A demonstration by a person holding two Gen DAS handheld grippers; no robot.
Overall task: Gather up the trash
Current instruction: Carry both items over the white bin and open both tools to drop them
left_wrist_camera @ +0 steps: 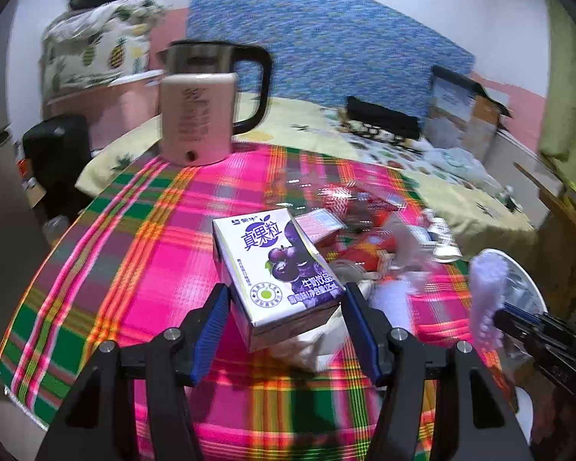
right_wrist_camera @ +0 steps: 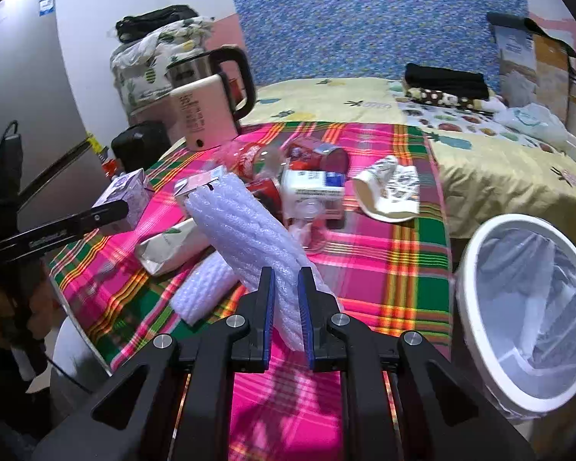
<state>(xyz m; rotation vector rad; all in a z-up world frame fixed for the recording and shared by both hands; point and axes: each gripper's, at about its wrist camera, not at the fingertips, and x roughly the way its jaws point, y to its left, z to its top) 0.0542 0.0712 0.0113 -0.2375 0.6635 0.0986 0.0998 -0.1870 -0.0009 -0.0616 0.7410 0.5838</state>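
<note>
Purple milk carton point(left_wrist_camera: 276, 269) gripped in my left gripper point(left_wrist_camera: 284, 330); right gripper point(right_wrist_camera: 287, 307) pinches white foam sheet point(right_wrist_camera: 245, 223) beside bin point(right_wrist_camera: 476, 253).

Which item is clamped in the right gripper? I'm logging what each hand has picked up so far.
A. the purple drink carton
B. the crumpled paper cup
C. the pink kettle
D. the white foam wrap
D: in the right wrist view the right gripper has its blue pads pressed on the white foam wrap, lifted over the plaid tablecloth, while the purple drink carton sits between the left gripper's fingers.
</note>
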